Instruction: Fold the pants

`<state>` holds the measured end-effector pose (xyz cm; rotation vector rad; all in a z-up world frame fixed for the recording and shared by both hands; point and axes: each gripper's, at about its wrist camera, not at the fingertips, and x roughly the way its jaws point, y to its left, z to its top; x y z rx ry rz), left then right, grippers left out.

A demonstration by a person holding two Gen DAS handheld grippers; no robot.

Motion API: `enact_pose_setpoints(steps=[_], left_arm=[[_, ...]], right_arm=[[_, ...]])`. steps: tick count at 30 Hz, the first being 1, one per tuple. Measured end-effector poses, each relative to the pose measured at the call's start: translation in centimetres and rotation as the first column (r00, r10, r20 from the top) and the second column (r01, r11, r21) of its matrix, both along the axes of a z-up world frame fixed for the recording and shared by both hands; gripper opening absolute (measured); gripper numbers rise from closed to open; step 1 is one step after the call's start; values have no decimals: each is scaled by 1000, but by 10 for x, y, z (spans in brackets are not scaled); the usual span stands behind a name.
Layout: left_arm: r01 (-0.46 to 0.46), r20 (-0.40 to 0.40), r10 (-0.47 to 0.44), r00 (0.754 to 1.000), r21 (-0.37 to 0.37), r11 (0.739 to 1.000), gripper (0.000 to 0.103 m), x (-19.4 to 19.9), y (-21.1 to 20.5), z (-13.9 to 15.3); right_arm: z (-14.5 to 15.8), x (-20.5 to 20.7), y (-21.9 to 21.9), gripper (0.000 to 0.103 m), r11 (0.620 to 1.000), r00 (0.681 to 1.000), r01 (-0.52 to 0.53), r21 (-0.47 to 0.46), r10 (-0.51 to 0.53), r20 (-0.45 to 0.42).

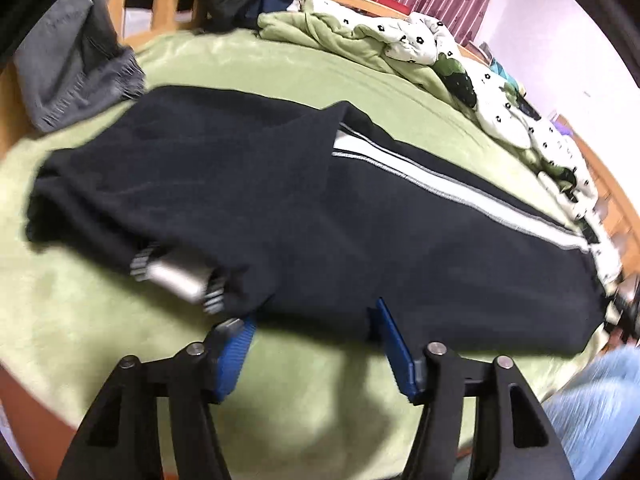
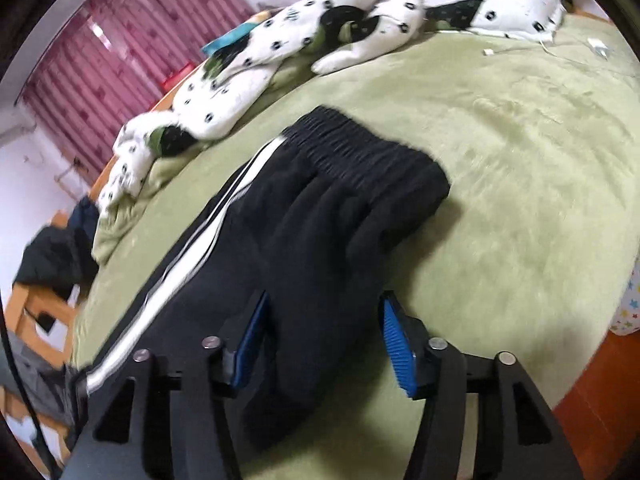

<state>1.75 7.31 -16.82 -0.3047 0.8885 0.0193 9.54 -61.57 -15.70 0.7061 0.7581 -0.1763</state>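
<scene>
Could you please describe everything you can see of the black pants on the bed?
The black pants look like soft fleece, with a white side stripe along one leg, a ribbed elastic waistband and a grey striped cuff. They lie flat on the green blanket, folded lengthwise with one leg over the other. The near edge sits between the spread blue pads of the left gripper and right gripper, neither pressing it.

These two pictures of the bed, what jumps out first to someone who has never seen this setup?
The black pants with a white side stripe, laid lengthwise across the green blanket. At the bottom of each picture, blue-padded tongs stand open at the pants' near edge: the left tongs by the cuffs, the right tongs nearer the waistband. Behind lies a rumpled white flower-print quilt.
</scene>
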Motion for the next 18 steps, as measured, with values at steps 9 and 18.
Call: enact_pose_setpoints(steps=[9, 18], left_arm=[[-111, 34, 112, 993, -14, 994, 61, -40, 31, 21], [-76, 109, 76, 991, -6, 997, 57, -16, 18, 29]], right_arm=[[16, 32, -19, 35, 997, 996, 79, 20, -80, 32], [18, -6, 11, 51, 962, 992, 13, -273, -46, -117]])
